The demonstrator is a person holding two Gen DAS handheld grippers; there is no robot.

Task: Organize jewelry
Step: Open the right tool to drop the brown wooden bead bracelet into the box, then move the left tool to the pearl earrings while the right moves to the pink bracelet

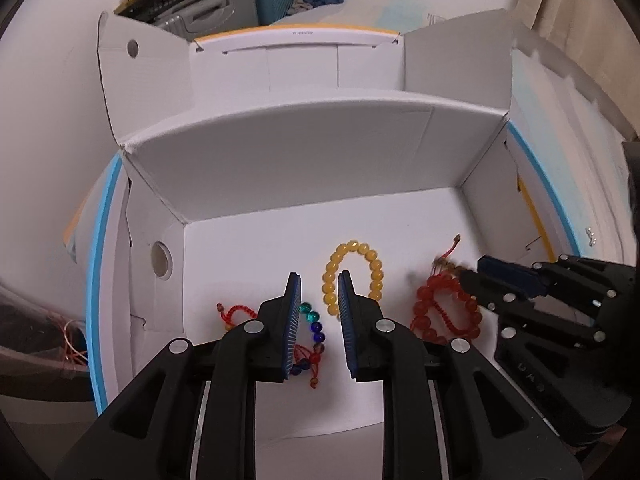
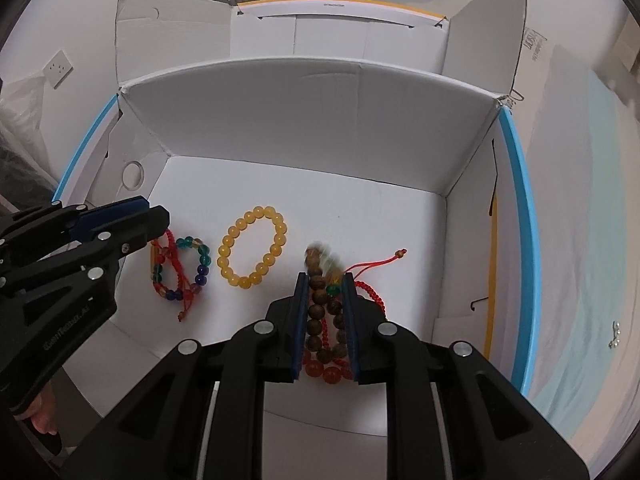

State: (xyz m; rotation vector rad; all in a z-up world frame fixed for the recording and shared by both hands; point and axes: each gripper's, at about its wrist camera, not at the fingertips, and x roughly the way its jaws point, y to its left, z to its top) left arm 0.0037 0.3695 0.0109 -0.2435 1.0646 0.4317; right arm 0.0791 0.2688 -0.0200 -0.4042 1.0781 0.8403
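Right gripper (image 2: 326, 316) jaws pinch floppy brown beads (image 2: 320, 308) just right of the yellow bracelet (image 2: 253, 247). Left gripper (image 1: 319, 320) jaws slightly apart, empty. Light, slippery; grab across strands.

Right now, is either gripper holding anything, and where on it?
Right gripper pinches the brown bead bracelet across its doubled strands. Left gripper holds nothing.

The box (image 2: 304, 128) is matt white cardboard, creased at its folds. The yellow bracelet (image 2: 253, 247) at its middle has smooth, glossy, waxy-looking beads. At nine o'clock of it, the multicoloured bracelet (image 2: 180, 268) mixes shiny glass-like beads with braided red cord. At three o'clock, dull wood-like brown beads (image 2: 320, 304) (partly blurred) lie over glossy red beads (image 2: 324, 372). Both grippers are matt black plastic with metal rivets.
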